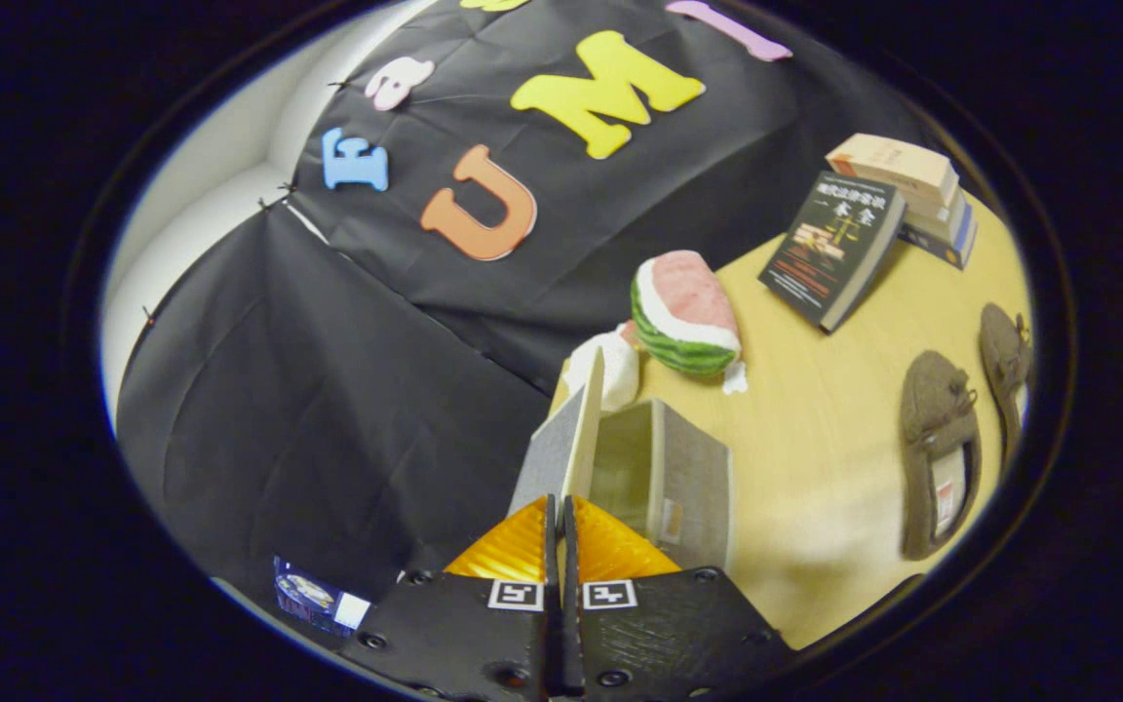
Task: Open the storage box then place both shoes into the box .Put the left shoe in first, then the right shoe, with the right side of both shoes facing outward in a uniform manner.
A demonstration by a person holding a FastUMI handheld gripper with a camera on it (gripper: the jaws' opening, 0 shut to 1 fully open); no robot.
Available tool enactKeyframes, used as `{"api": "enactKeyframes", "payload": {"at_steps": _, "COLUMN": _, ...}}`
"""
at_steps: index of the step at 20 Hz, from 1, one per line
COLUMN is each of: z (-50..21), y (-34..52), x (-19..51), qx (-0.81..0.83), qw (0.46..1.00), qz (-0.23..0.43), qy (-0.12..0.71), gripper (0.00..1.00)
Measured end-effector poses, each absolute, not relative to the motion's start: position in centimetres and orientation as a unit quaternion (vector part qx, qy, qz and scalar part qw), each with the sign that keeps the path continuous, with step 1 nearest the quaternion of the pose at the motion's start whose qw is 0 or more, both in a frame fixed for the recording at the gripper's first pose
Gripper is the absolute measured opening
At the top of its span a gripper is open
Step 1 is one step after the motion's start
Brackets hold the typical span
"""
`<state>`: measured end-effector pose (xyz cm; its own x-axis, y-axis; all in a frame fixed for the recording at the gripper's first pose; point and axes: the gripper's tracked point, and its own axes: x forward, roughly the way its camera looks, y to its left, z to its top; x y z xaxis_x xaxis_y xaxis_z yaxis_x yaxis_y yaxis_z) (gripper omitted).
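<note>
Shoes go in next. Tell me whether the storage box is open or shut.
Open: the storage box shows its pale inside, its lid raised on edge just ahead of the gripper.

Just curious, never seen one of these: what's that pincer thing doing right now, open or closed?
Gripper: closed, its fingers pinching the raised lid of the storage box.

A: What is seen behind the table (815, 439)?
B: A booth wall of black cloth (328, 390), creased and hung in two panels joined at a seam. Beyond its upper edge a plain white wall (230, 166) is seen.
A: And the table itself?
B: A pale yellow wood-grain top, evenly lit. At its far corner, books (922, 195) are stacked, with one dark book (830, 249) leaned against them. A watermelon slice (683, 312) is set nearer the cloth.
</note>
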<state>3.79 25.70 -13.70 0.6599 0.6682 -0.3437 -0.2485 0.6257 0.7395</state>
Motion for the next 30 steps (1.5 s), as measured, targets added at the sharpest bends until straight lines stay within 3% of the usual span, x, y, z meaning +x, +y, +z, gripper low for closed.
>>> {"api": "enactKeyframes", "payload": {"at_steps": 7, "z": -4.3, "y": 36.2, "x": 4.6, "qx": 0.287, "qw": 0.847, "qz": 0.366, "qy": 0.259, "gripper": 0.0}}
{"api": "enactKeyframes", "payload": {"at_steps": 14, "z": -4.0, "y": 47.4, "x": 4.8, "qx": 0.184, "qw": 0.857, "qz": 0.416, "qy": 0.241, "gripper": 0.01}}
{"api": "enactKeyframes", "payload": {"at_steps": 18, "z": -3.5, "y": 49.2, "x": 4.4, "qx": 0.149, "qw": 0.869, "qz": 0.417, "qy": 0.22, "gripper": 0.22}}
{"api": "enactKeyframes", "payload": {"at_steps": 25, "z": -2.7, "y": 41.9, "x": 6.5, "qx": 0.107, "qw": 0.924, "qz": 0.326, "qy": 0.171, "gripper": 0.95}}
{"api": "enactKeyframes", "payload": {"at_steps": 30, "z": -1.1, "y": 32.4, "x": 6.2, "qx": 0.066, "qw": 0.956, "qz": 0.258, "qy": 0.12, "gripper": 0.95}}
